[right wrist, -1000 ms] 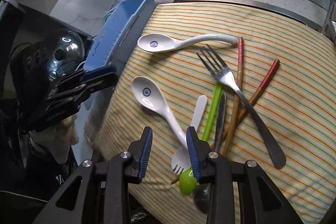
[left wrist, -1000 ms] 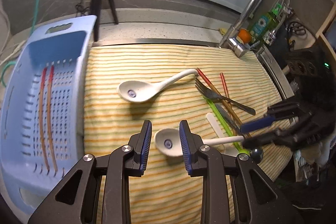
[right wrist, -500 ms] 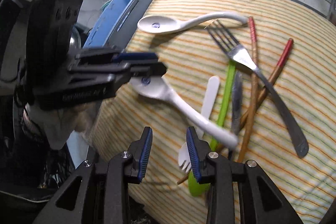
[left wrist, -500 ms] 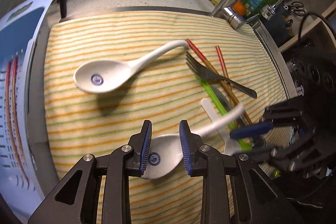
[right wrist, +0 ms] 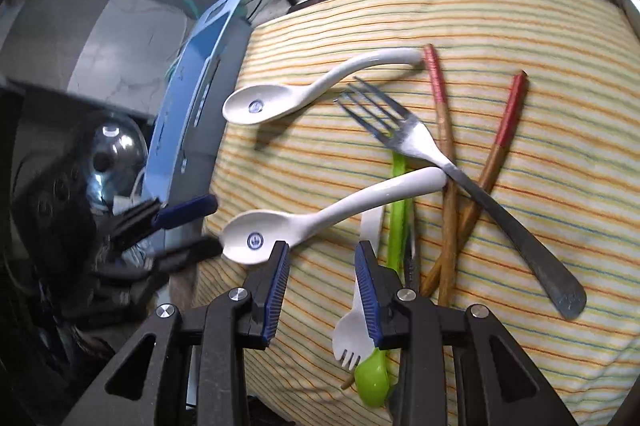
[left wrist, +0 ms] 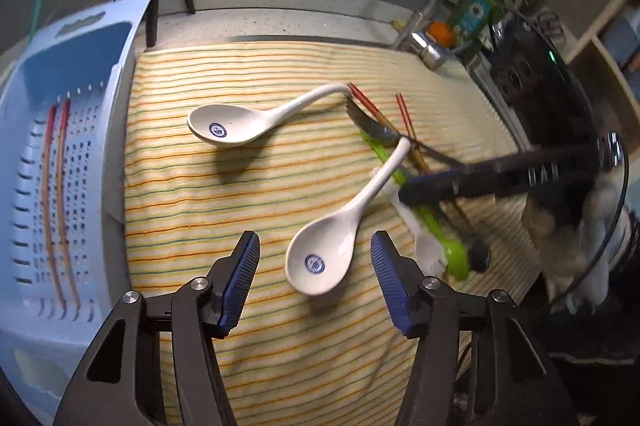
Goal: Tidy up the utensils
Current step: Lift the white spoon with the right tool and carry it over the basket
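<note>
My pale blue plastic basket (left wrist: 60, 146) sits at the frame's left, beside the striped yellow cloth (left wrist: 240, 218). My left gripper (left wrist: 314, 262) jaws have just opened around the white china spoon (left wrist: 324, 250), low centre. It's hard, slippery, breakable; I'd pinch its thin handle. My right gripper (right wrist: 322, 276) jaws stand slightly apart, empty.

White spoons (left wrist: 326, 246) with blue emblems lie on a yellow-striped cloth (left wrist: 240, 194).
</note>
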